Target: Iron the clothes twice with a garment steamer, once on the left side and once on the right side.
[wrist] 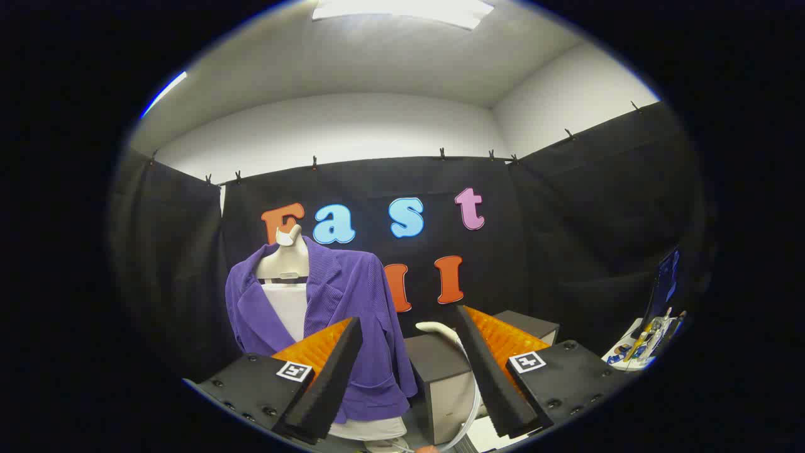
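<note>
Gripper (409,336): the two fingers rise from the lower part of the view and stand spread wide apart, gripping nothing. Each finger leans outward from its base, so the gap between them widens toward the tips. The gripper points level into the booth, toward the back wall. A square marker (294,371) sits on the left finger's base, and a like one on the right.

Between the fingers: a dark box (440,384) with a pale front face, and on its far side the curved white handle of the steamer (440,330), set close against the right finger. A pale hose (471,412) loops down from it beside that finger; its lower end is cut off. The steamer's head and body are hidden by the finger and the box, so its full shape cannot be made out.

Beyond the left finger: a purple jacket (352,296) hangs open on a white mannequin (286,258), over a white top. The finger covers part of the jacket's lower front.

Far right: a small clutter of items (648,340) on a pale surface, too small and warped to identify.
</note>
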Motion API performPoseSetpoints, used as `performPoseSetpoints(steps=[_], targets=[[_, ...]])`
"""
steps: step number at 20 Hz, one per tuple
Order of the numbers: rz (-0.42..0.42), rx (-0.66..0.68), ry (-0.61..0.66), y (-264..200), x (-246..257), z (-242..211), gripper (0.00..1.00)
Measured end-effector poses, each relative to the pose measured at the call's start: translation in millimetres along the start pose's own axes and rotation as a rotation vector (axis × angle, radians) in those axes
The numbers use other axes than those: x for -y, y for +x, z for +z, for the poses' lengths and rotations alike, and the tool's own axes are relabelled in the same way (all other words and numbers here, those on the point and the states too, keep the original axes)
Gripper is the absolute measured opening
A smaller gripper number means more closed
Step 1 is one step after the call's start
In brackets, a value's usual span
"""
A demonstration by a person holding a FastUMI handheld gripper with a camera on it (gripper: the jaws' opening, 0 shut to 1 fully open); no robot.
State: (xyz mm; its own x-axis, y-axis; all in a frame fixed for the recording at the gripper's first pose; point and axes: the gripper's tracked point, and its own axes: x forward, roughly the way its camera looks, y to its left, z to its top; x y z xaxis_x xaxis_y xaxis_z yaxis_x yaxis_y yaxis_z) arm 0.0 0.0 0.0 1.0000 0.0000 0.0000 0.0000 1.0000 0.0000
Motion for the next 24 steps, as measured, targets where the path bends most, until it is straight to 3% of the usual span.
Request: performPoseSetpoints(steps=[24], targets=[[-0.030, -0.034, -0.014, -3.9, 15.2, -1.1, 0.98]])
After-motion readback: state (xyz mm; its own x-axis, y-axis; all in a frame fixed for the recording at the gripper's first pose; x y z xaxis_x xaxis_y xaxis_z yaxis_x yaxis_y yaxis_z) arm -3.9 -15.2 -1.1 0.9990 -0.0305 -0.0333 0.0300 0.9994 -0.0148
